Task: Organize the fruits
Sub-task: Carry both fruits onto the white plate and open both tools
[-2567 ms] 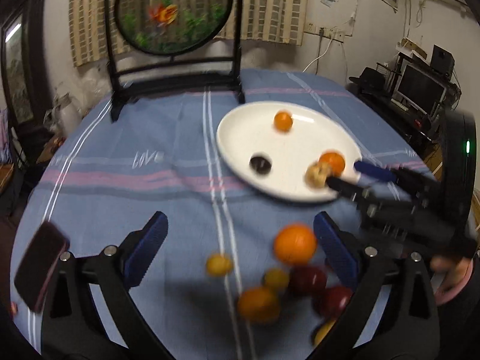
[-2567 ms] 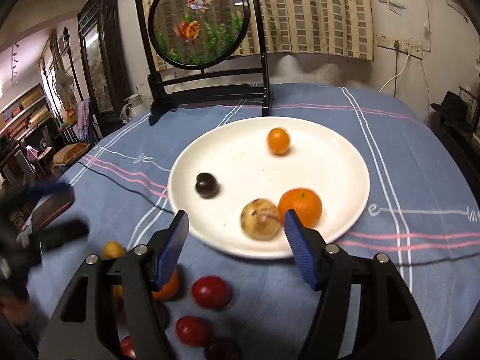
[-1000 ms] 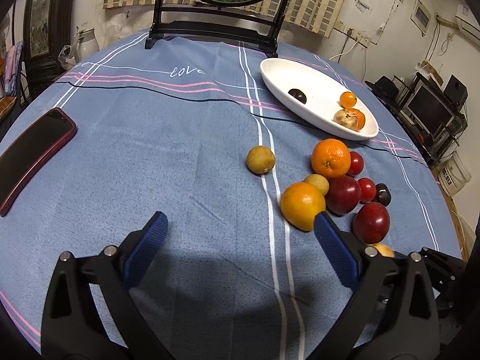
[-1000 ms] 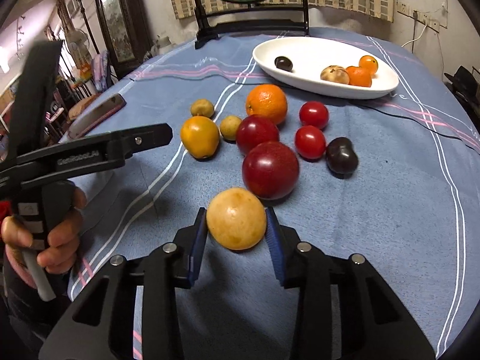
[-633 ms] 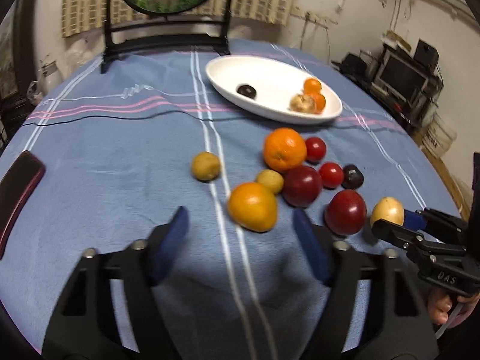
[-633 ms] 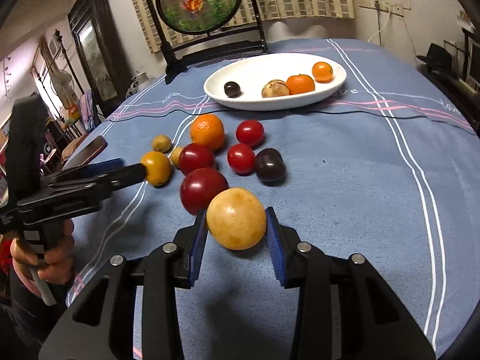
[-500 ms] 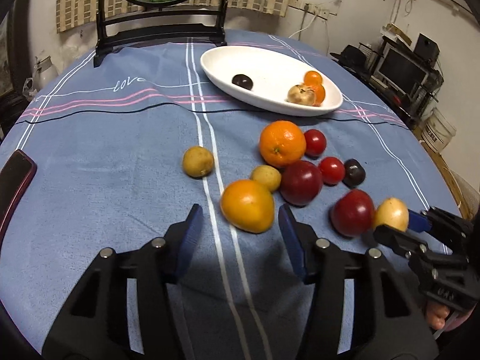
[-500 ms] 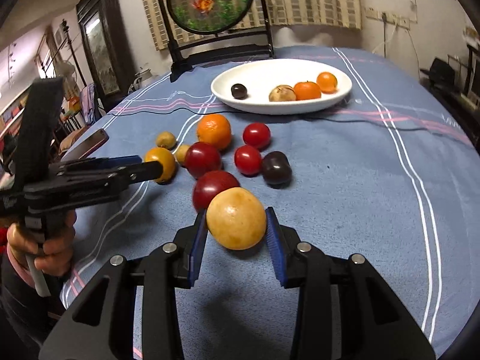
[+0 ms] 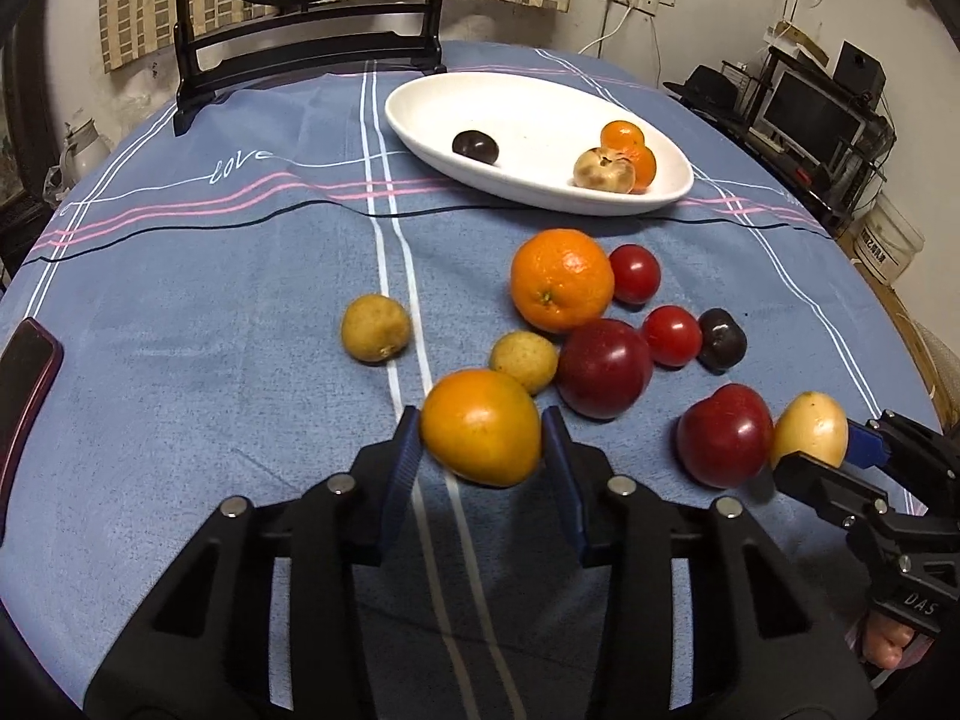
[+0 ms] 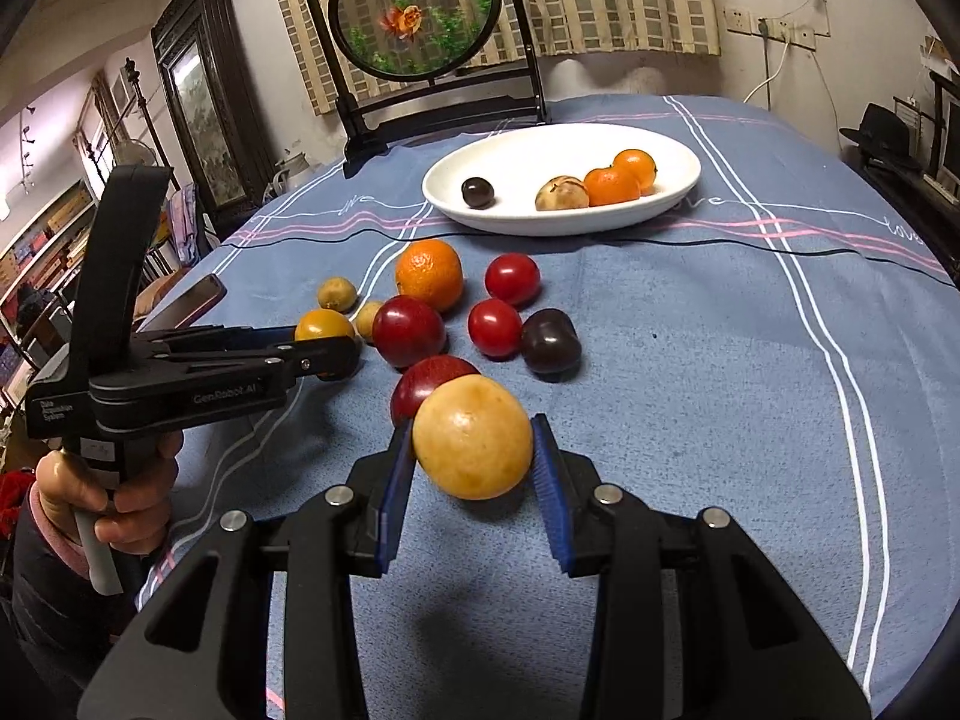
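My left gripper (image 9: 480, 438) is closing on an orange-yellow fruit (image 9: 480, 426) at the near side of the pile, and both blue pads touch its sides. My right gripper (image 10: 474, 450) is shut on a round yellow fruit (image 10: 473, 437), held just above the blue tablecloth beside a red plum (image 10: 429, 381). A white plate (image 9: 522, 102) further back holds a dark plum (image 9: 475, 146), a brownish fruit (image 9: 602, 170) and two small oranges. Between plate and grippers lie a large orange (image 9: 561, 279), a red plum (image 9: 603, 367), two tomatoes, a dark plum (image 9: 722, 331) and two small yellow-brown fruits.
A dark red phone (image 9: 24, 378) lies at the table's left edge. A round goldfish screen on a black stand (image 10: 414, 6) rises behind the plate. The round table drops off to the right, where a monitor (image 9: 810, 114) and clutter stand. A hand (image 10: 120, 480) grips the left tool's handle.
The left jaws went from wide apart to tight around the orange-yellow fruit as the gripper moved up to it. The right gripper kept its hold on the yellow fruit and shifted slightly.
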A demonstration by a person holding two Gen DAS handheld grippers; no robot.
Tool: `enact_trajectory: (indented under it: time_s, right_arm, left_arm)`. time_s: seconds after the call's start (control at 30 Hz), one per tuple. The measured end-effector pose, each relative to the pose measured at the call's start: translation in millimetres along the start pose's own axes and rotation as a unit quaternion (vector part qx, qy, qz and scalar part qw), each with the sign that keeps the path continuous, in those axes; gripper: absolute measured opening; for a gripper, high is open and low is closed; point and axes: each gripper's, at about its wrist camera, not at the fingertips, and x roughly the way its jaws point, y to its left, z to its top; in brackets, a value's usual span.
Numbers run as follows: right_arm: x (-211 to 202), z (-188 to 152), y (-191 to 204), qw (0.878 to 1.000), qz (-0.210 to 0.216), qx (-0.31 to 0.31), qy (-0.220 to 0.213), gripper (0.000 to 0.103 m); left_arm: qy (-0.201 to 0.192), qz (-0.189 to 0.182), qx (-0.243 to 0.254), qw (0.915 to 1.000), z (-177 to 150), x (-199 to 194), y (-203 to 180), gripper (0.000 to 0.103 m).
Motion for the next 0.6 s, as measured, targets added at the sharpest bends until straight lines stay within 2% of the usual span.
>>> enact_trajectory:
  time_s: [0.33, 0.43, 0.53, 0.6]
  right_arm:
    - [-3, 2, -6, 1.000, 0.024, 0.015, -0.007, 0.039]
    - [0, 12, -13, 0.999, 0.026, 0.028, 0.001, 0.039]
    - [-3, 38, -21, 0.999, 0.021, 0.033, -0.024, 0.039]
    - [-2, 67, -28, 0.997, 0.014, 0.034, -0.062, 0.039]
  left_arm:
    - [-0.016, -0.013, -0.010, 0.9997, 2, -13, 0, 0.041]
    - [-0.038, -0.031, -0.013, 0.9987, 21, -24, 0, 0.041]
    - [-0.062, -0.034, -0.006, 0.9975, 47, -28, -6, 0.041]
    - [-0.074, -0.039, -0.005, 0.9965, 69, -24, -11, 0.041]
